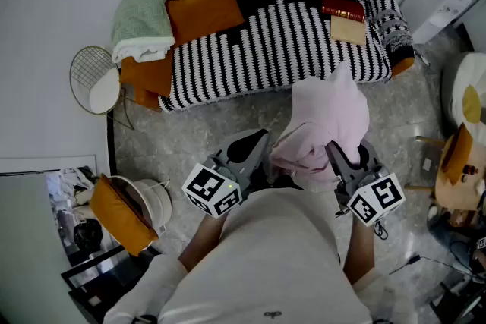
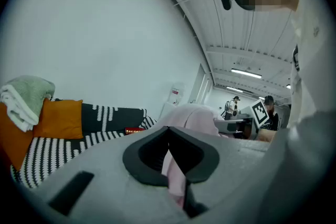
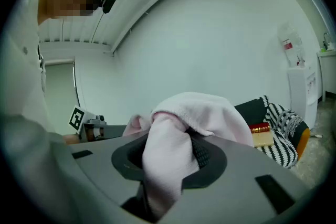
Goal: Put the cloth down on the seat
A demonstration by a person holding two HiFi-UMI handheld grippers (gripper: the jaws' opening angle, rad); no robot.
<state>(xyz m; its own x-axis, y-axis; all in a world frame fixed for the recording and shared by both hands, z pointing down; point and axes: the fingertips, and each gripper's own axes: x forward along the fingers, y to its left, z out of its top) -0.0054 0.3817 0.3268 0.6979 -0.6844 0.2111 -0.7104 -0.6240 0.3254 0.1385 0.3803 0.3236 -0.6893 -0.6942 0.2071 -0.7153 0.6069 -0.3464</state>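
A pale pink cloth (image 1: pixel 323 125) hangs bunched in the air between both grippers, above the floor in front of the striped sofa seat (image 1: pixel 273 42). My left gripper (image 1: pixel 262 155) is shut on one fold of the pink cloth (image 2: pixel 176 176), pinched between its jaws. My right gripper (image 1: pixel 338 152) is shut on a thick wad of the cloth (image 3: pixel 168 165), which drapes over its jaws and hides the fingertips. The sofa seat (image 3: pixel 286 136) lies ahead to the right in the right gripper view.
On the sofa lie an orange cushion (image 1: pixel 203 7), a green towel (image 1: pixel 143 19), and a red book (image 1: pixel 343 9) on a tan one. A wire side table (image 1: pixel 95 80) stands left of the sofa. A white basket with an orange cushion (image 1: pixel 125 212) sits at lower left.
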